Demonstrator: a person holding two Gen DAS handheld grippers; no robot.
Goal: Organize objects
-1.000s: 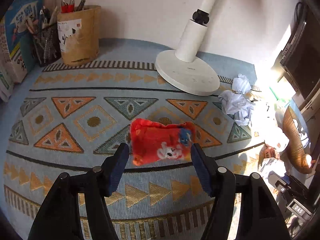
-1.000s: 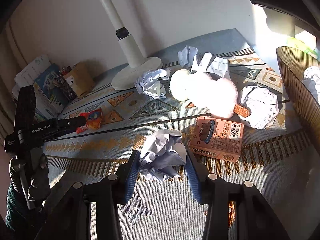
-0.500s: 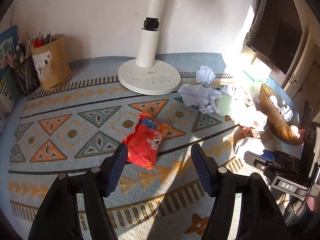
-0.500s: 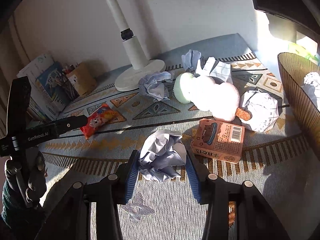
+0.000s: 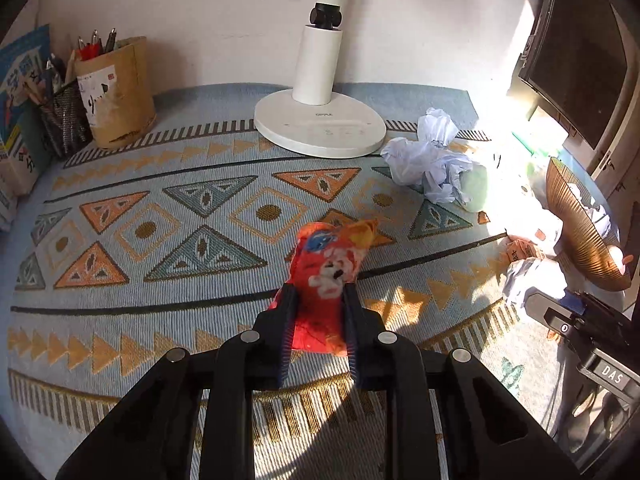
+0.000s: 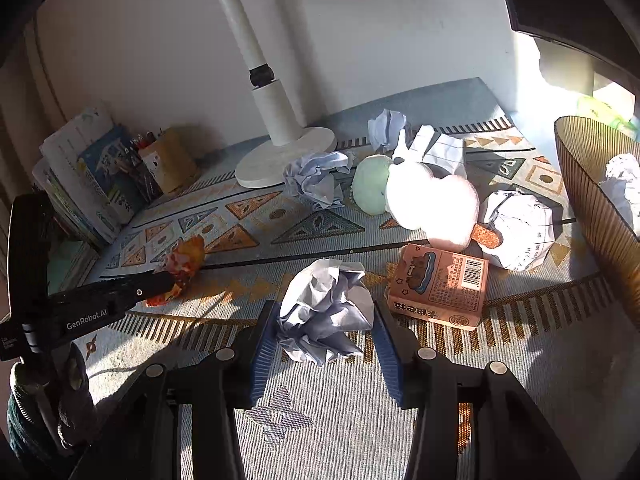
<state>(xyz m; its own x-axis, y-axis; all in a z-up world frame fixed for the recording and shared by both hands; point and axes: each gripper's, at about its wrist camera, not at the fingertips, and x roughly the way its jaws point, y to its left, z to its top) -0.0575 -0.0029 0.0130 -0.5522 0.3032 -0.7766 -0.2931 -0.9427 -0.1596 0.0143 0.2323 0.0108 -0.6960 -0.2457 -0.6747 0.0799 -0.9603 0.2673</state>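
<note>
A red snack packet (image 5: 332, 256) stands between the fingers of my left gripper (image 5: 318, 292), which is shut on its lower end; the upper end sticks out over the patterned mat (image 5: 160, 208). The right wrist view shows the same packet (image 6: 186, 258) at the tip of the left gripper (image 6: 160, 282), held by a gloved hand (image 6: 44, 392). My right gripper (image 6: 325, 310) is shut on a crumpled paper ball (image 6: 324, 292) low over the mat (image 6: 360, 420).
A white lamp base (image 5: 320, 128) stands at the back, pen holders (image 5: 116, 92) and books (image 5: 20, 100) at the back left. More paper balls (image 5: 432, 160), a plush toy (image 6: 424, 200), a pink carton (image 6: 438, 288) and a brown basket (image 6: 592, 200) crowd the right.
My left gripper has closed on the red packet, which lay free between its open fingers before. The right gripper and its paper ball have stayed put.
</note>
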